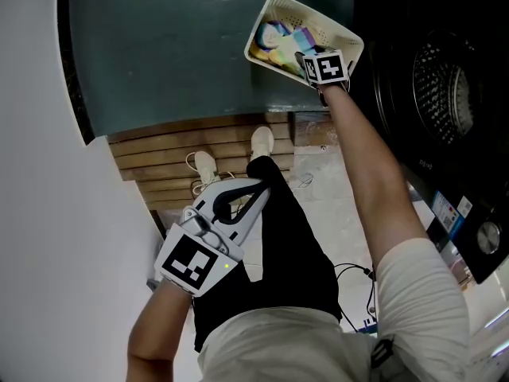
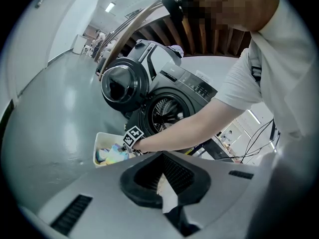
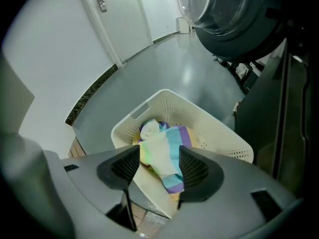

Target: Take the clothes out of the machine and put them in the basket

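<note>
A white perforated basket point(image 1: 270, 10) stands on the grey floor beside the dark washing machine point(image 1: 441, 94), whose door point(image 2: 119, 83) hangs open. My right gripper point(image 1: 312, 62) points down over the basket's point(image 3: 219, 128) near edge. A pastel striped cloth point(image 3: 162, 153) lies between its pads point(image 3: 127, 168), on other clothes in the basket. The jaws of the right gripper point(image 3: 159, 156) stand apart and I see no pad pressing the cloth. My left gripper point(image 1: 262, 185) is low by the person's legs, its tips together and nothing held. The drum point(image 2: 164, 108) shows in the left gripper point(image 2: 163, 158) view.
A wooden slatted step point(image 1: 183, 153) runs beneath the person's shoes point(image 1: 261, 142). Cables point(image 1: 358, 277) lie on the floor near the machine. A white wall fills the left of the head view. A white door point(image 3: 119, 14) stands beyond the basket.
</note>
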Demonstrator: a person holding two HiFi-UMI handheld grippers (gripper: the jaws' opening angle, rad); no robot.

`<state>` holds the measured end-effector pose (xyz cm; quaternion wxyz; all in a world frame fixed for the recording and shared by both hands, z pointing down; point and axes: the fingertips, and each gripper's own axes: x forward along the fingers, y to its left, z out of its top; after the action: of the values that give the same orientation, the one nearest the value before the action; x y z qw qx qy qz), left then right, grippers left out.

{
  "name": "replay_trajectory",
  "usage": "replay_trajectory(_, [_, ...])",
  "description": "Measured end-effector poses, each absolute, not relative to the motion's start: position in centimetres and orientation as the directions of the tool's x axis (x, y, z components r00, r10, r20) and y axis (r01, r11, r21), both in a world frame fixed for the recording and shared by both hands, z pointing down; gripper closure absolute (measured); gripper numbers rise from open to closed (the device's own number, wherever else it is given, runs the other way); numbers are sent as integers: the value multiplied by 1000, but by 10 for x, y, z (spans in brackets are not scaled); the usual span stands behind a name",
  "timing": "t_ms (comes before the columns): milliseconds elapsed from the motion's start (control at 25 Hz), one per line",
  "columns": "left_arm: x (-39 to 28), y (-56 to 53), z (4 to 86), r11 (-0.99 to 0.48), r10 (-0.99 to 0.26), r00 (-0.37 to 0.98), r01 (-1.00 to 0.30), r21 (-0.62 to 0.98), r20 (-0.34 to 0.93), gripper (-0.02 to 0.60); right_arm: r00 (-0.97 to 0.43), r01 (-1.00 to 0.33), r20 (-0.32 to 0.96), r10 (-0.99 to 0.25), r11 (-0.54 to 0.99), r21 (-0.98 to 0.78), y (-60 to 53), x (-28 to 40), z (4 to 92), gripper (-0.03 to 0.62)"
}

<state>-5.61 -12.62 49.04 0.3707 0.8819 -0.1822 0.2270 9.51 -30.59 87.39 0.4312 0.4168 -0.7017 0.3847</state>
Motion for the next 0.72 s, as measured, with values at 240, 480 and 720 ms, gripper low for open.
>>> replay_trajectory(240, [-55, -126, 472, -684, -145, 841, -466, 561, 521, 584, -274, -931, 916, -295, 321, -175, -300, 100, 844, 352])
replay_trajectory(480, [-47, -112, 448, -697, -134, 851, -445, 562, 507, 584, -310, -923, 895, -320, 328, -202, -284, 96, 804, 353])
replay_trajectory(720, [-47, -105, 418, -759, -96, 860, -389, 522, 502, 584, -339, -909, 874, -347, 362, -208, -266, 90, 756, 366])
